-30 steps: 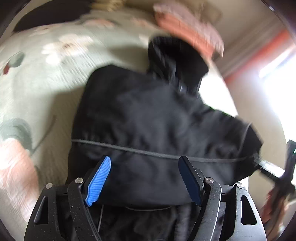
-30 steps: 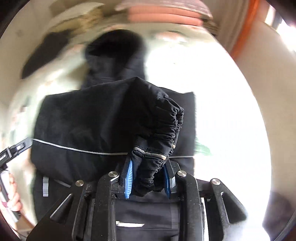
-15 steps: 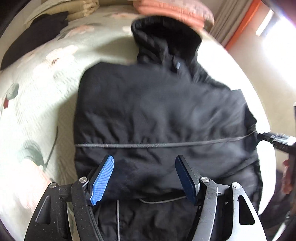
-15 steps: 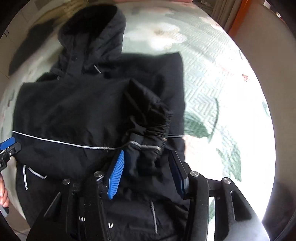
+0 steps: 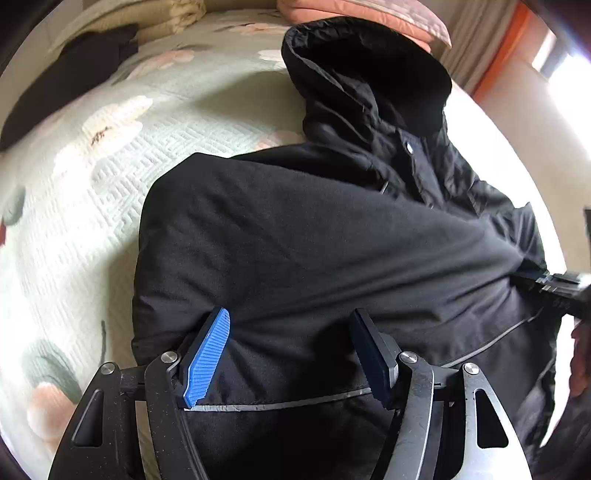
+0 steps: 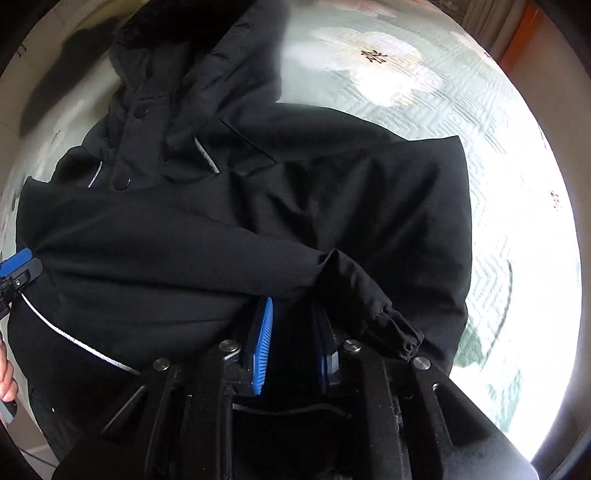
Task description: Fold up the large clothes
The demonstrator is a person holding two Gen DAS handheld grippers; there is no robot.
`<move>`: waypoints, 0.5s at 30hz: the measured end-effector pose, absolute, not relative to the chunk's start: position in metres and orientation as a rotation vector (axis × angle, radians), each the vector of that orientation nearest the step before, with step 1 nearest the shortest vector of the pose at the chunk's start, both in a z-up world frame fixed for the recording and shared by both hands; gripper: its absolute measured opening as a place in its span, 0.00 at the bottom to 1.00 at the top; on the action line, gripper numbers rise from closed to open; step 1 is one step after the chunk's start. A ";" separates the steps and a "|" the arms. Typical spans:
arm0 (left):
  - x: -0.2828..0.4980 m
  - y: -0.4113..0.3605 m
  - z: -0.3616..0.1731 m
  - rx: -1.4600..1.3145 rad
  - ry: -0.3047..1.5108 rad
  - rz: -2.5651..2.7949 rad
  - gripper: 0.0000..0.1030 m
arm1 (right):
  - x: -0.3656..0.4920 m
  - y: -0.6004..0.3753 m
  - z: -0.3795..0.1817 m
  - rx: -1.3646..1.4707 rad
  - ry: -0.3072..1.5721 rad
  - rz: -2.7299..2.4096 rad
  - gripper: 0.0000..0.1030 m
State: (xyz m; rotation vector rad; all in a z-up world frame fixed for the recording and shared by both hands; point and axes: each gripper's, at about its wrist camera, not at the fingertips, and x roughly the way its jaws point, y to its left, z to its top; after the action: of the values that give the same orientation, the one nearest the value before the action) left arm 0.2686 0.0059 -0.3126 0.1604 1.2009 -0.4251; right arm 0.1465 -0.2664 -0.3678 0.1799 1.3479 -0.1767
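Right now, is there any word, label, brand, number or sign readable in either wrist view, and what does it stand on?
None can be read.
Black jacket: only plain reflective strips and snap buttons, no lettering visible.
Quilted bedspread: small dark marks inside the printed flowers, one in each view; these look like print detail, not text.
Grippers and folded bedding at the far edge: no markings visible.

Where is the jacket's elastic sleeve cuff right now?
In the right wrist view the sleeve cuff lies on the black jacket, folded across its body, just right of the right gripper.
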 end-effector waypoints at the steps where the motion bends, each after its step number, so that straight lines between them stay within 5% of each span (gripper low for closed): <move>1: 0.265 0.002 -0.315 0.206 1.185 -0.416 0.68 | 0.146 -0.264 -0.367 0.153 1.346 -0.175 0.18; 6: 0.257 -0.003 -0.301 0.247 1.184 -0.394 0.68 | 0.138 -0.253 -0.352 0.124 1.319 -0.142 0.25; 8: 0.248 0.002 -0.288 0.229 1.187 -0.422 0.68 | 0.125 -0.257 -0.336 0.170 1.291 -0.121 0.52; 11: 0.228 0.010 -0.266 0.206 1.183 -0.455 0.68 | 0.090 -0.249 -0.306 0.164 1.205 -0.104 0.80; 15: 0.203 0.013 -0.259 0.214 1.200 -0.470 0.72 | 0.056 -0.230 -0.300 0.117 1.220 -0.145 0.80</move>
State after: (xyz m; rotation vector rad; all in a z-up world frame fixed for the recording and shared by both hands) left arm 0.2028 0.0132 -0.2586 0.2138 1.1996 -0.4696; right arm 0.0565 -0.2297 -0.2996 0.1170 1.2196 -0.1449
